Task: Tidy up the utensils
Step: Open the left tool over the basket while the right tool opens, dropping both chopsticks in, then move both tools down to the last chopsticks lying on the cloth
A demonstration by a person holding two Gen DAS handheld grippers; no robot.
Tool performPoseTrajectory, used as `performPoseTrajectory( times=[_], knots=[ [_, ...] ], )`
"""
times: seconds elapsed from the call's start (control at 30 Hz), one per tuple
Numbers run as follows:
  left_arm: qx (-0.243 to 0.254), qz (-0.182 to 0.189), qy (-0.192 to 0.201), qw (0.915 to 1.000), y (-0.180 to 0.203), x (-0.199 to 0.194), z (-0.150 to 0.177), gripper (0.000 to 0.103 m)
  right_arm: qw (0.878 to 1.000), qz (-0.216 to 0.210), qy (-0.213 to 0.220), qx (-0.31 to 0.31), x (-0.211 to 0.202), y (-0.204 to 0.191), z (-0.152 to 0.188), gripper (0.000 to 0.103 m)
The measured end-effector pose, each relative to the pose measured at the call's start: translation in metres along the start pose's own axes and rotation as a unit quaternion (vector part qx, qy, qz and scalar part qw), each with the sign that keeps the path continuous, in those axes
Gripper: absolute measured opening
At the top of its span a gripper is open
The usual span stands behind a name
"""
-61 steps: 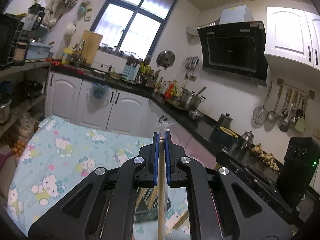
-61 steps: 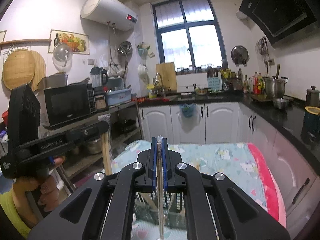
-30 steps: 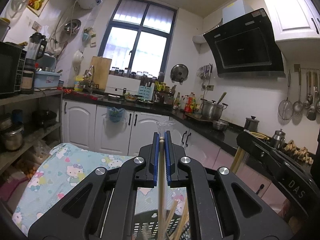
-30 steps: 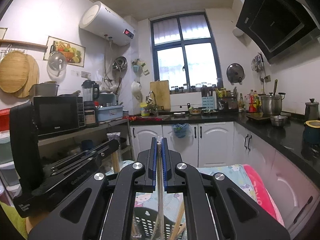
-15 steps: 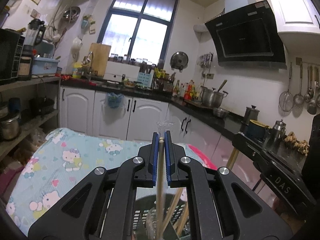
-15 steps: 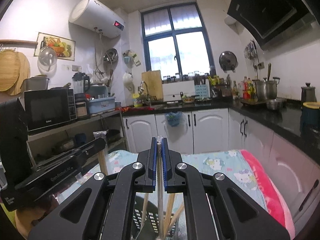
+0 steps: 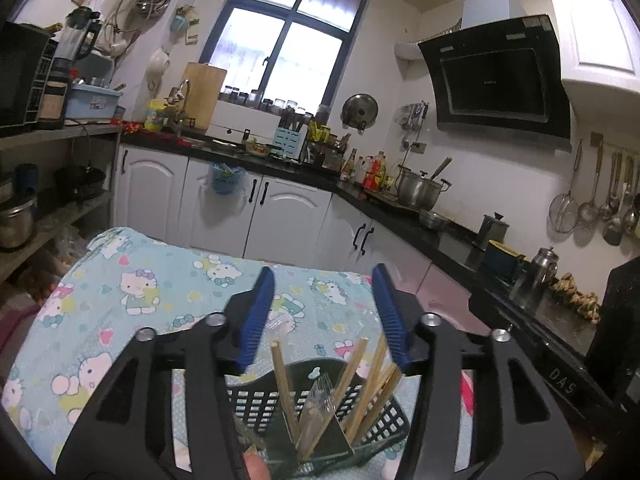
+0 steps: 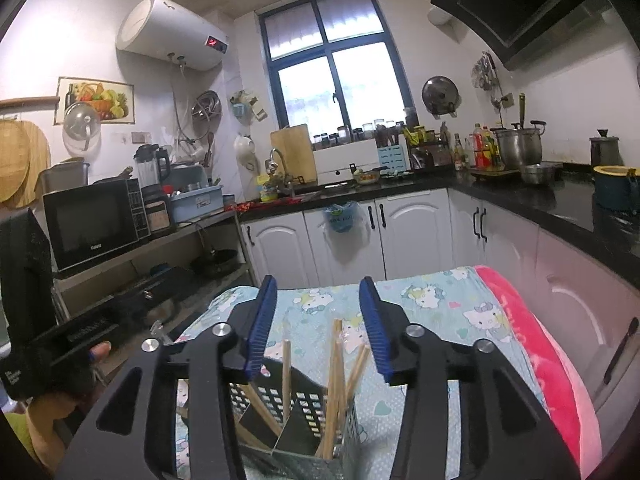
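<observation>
A dark green perforated utensil holder (image 7: 256,398) (image 8: 276,396) stands on the table right below both grippers. Several wooden chopsticks (image 7: 282,380) (image 8: 335,376) lean upright in its compartments, along with clear wrapped cutlery (image 7: 318,400). My left gripper (image 7: 323,280) hovers just above the holder; its jaws are opening and nothing is pressed between the blue pads. My right gripper (image 8: 318,286) hangs over the same holder, jaws likewise opening, with chopstick tops rising between the fingers but untouched. The other gripper's black body shows at the right edge (image 7: 560,376) and left edge (image 8: 52,340).
The table wears a light blue cartoon-cat cloth (image 7: 132,292) (image 8: 432,300) with a pink blanket (image 8: 540,364) along its right side. White cabinets under a black counter (image 7: 400,208) run behind. A shelf with a microwave (image 8: 92,220) stands at left. A hand (image 8: 48,408) holds the left gripper.
Both grippers sank toward the holder and their jaws sprang apart. The chopstick each one pinched upright now stands loose in the holder.
</observation>
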State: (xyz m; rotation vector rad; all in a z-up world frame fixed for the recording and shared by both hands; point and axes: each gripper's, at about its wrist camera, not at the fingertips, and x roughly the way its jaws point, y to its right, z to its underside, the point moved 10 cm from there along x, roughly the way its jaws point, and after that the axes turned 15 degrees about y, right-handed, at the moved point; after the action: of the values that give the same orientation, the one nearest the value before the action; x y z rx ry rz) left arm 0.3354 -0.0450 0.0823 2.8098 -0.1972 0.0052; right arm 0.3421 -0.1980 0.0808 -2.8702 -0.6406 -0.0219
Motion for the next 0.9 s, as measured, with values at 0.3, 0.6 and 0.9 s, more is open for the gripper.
performPoseTrajectory(
  times=[0.3, 0.6, 0.9],
  knots=[
    [-0.032, 0.005, -0.022, 0.9993, -0.002, -0.025, -0.005, 0.079, 1.000, 0.013, -0.025, 0.010, -0.024, 0.006, 0.006, 0.054],
    [-0.028, 0.006, -0.051, 0.9983, 0.001, -0.046, 0.005, 0.092, 0.999, 0.012, -0.040, 0.008, -0.046, 0.001, 0.011, 0.062],
    [-0.027, -0.004, -0.072, 0.9970, -0.009, -0.066, 0.023, 0.092, 0.998, 0.014, -0.061, 0.001, -0.063, -0.001, 0.025, 0.065]
  ],
)
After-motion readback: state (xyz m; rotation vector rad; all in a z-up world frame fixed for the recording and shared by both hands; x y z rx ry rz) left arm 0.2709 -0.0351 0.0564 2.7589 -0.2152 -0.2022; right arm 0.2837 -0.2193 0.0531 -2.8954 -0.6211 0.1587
